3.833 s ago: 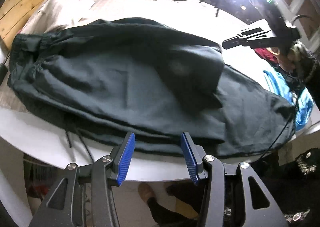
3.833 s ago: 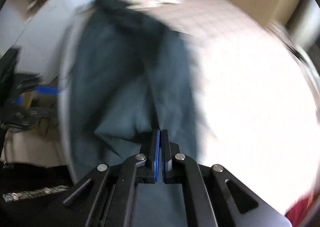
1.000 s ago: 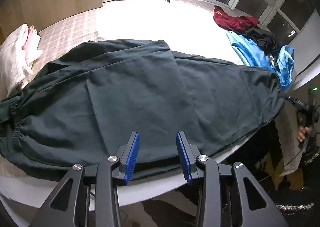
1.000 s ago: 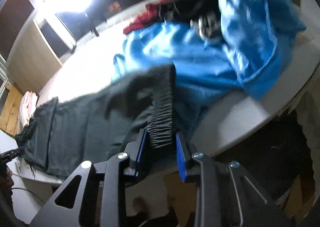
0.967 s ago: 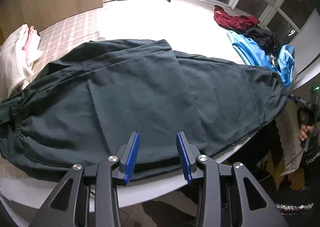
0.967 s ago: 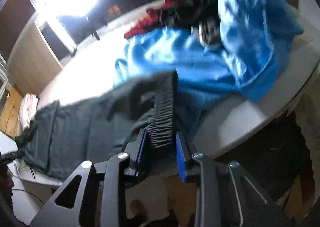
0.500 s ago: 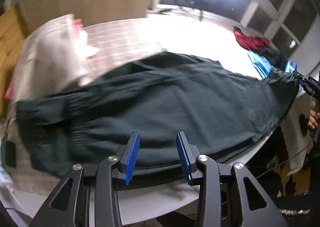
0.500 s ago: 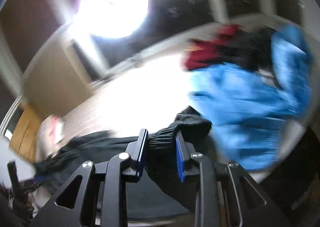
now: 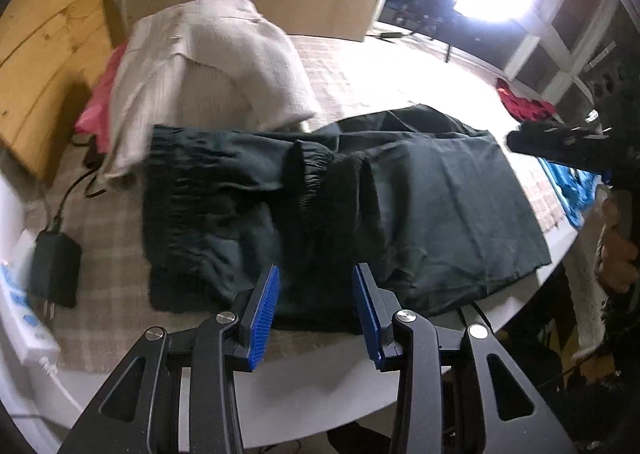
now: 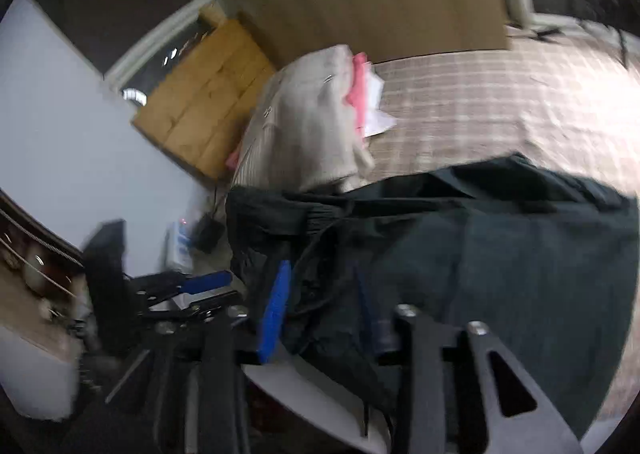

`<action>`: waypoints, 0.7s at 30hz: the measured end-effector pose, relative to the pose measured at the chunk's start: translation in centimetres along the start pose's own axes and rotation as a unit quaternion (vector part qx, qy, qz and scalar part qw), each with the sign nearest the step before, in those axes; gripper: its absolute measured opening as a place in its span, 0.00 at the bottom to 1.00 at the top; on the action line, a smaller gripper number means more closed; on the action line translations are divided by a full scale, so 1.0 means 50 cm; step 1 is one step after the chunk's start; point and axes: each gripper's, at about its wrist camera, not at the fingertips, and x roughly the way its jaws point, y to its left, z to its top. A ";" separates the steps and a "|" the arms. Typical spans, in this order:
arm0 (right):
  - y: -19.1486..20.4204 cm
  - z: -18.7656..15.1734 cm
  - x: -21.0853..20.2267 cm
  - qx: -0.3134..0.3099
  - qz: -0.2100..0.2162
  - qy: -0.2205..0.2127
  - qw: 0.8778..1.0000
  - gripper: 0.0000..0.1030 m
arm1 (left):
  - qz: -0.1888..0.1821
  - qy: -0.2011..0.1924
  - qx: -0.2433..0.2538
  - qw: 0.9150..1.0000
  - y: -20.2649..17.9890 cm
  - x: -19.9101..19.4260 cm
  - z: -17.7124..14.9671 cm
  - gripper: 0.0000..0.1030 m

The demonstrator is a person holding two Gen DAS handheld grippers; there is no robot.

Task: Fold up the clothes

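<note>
The dark trousers (image 9: pixel 420 205) lie folded over on the round table (image 9: pixel 320 382), near its edge, with one elastic cuff end (image 9: pixel 308 169) doubled back onto the middle of the cloth and the gathered waistband (image 9: pixel 176 189) toward nine o'clock in the left wrist view. The left gripper (image 9: pixel 316 306) hangs at six o'clock just over the near hem, its blue-padded jaws set wide with nothing between them. In the right wrist view the right gripper (image 10: pixel 320 306) sits low over the bunched part of the trousers (image 10: pixel 500 254); its jaws stand apart, and dark folds lie between them, though motion blur hides whether the pads touch the cloth. That gripper also shows as a dark bar at three o'clock in the left wrist view, beyond the trousers' far edge. A cream garment (image 9: pixel 208 65) is heaped at eleven o'clock, touching the waistband, with a pink piece (image 9: pixel 98 109) under it. A black power adapter (image 9: pixel 54 274) rests at eight o'clock beside a white power strip (image 9: pixel 28 318). Red clothing (image 9: pixel 524 103) and blue clothing (image 9: pixel 572 189) lie at two and three o'clock.
</note>
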 end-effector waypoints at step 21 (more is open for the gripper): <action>-0.294 -0.141 -0.006 0.066 -0.269 0.025 0.961 0.47 | -0.023 0.001 0.086 0.996 -0.039 0.110 0.114 0.07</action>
